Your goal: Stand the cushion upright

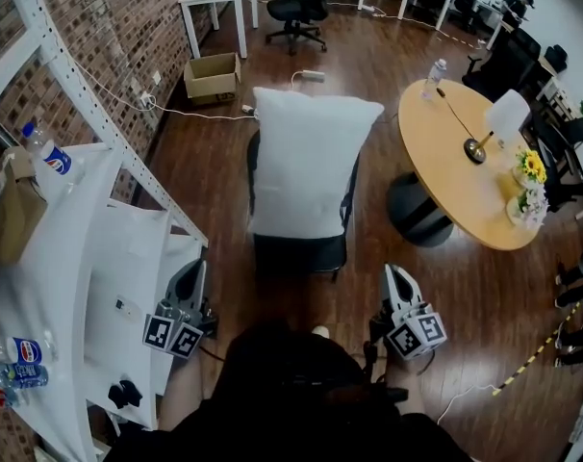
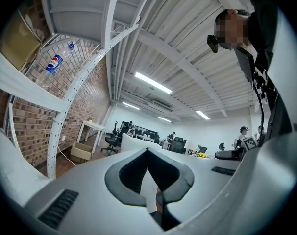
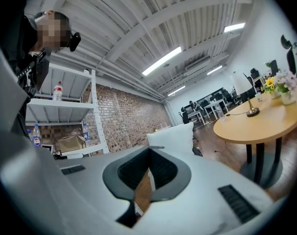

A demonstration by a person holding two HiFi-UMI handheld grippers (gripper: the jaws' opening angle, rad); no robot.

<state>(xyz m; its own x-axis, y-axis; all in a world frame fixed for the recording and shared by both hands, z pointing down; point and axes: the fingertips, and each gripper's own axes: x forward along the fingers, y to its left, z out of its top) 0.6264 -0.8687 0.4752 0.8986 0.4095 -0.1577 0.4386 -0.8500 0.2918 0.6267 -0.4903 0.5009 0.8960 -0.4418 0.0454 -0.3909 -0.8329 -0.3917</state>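
A white cushion (image 1: 309, 162) stands upright on a black chair (image 1: 300, 253) in the middle of the head view, leaning against the backrest. It also shows as a white shape ahead in the left gripper view (image 2: 138, 143) and the right gripper view (image 3: 172, 137). My left gripper (image 1: 190, 284) is held low at the chair's near left, jaws shut and empty. My right gripper (image 1: 398, 287) hangs at the chair's near right, also shut with nothing in it. Both are well short of the cushion.
A white metal shelf (image 1: 70, 287) with bottles (image 1: 47, 152) and a paper bag stands at the left. A round wooden table (image 1: 465, 171) with a lamp and flowers sits at the right. A cardboard box (image 1: 213, 75) and cables lie on the wooden floor behind.
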